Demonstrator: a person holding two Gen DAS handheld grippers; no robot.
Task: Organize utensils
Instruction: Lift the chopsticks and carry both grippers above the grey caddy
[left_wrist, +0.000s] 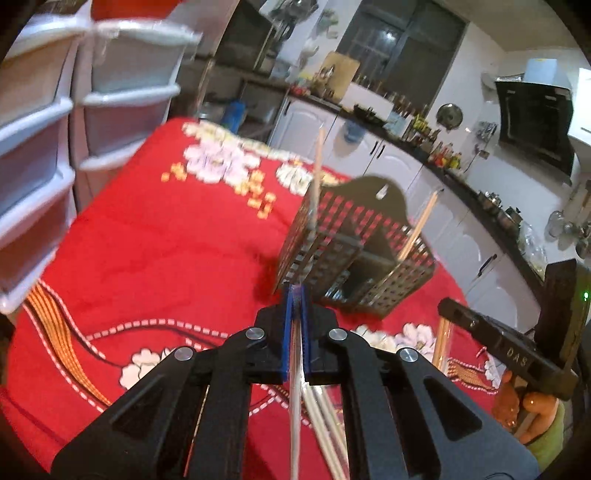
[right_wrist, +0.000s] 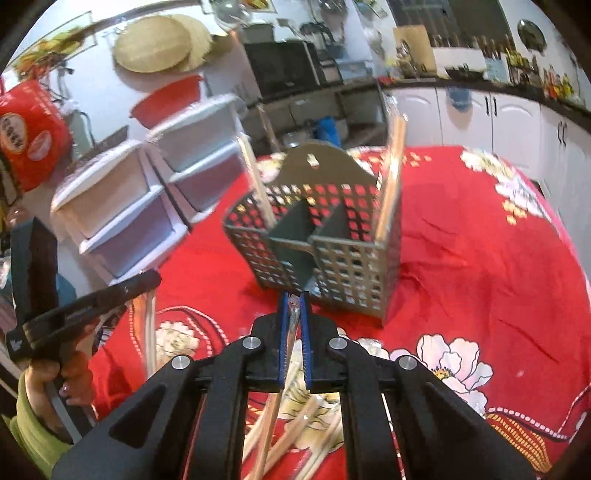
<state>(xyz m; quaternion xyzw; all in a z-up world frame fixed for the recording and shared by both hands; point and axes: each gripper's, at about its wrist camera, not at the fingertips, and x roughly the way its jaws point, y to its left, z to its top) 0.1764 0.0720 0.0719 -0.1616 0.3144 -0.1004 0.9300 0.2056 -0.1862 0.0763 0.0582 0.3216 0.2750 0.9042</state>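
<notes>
Red flowered tablecloth (right_wrist: 480, 258) across most of both views, lots of bare room at the right. White plastic drawers (right_wrist: 122, 214) at upper left, close to the caddy's left side. Grey holed utensil caddy (right_wrist: 332, 254) in the middle, open slots facing up, two chopsticks (right_wrist: 391, 177) already leaning inside. Loose chopsticks (right_wrist: 295, 432) at the bottom. Left gripper (left_wrist: 295, 295) squeezed on one chopstick (left_wrist: 295, 406), probably for dropping in. Right gripper (right_wrist: 293, 299) pinched on something thin, maybe a chopstick.

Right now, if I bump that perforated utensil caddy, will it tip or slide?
The utensil caddy looks thin and perforated, so probably light. On the red tablecloth it may drag rather than slide. It stands tall, so a high bump could tip it.
</notes>
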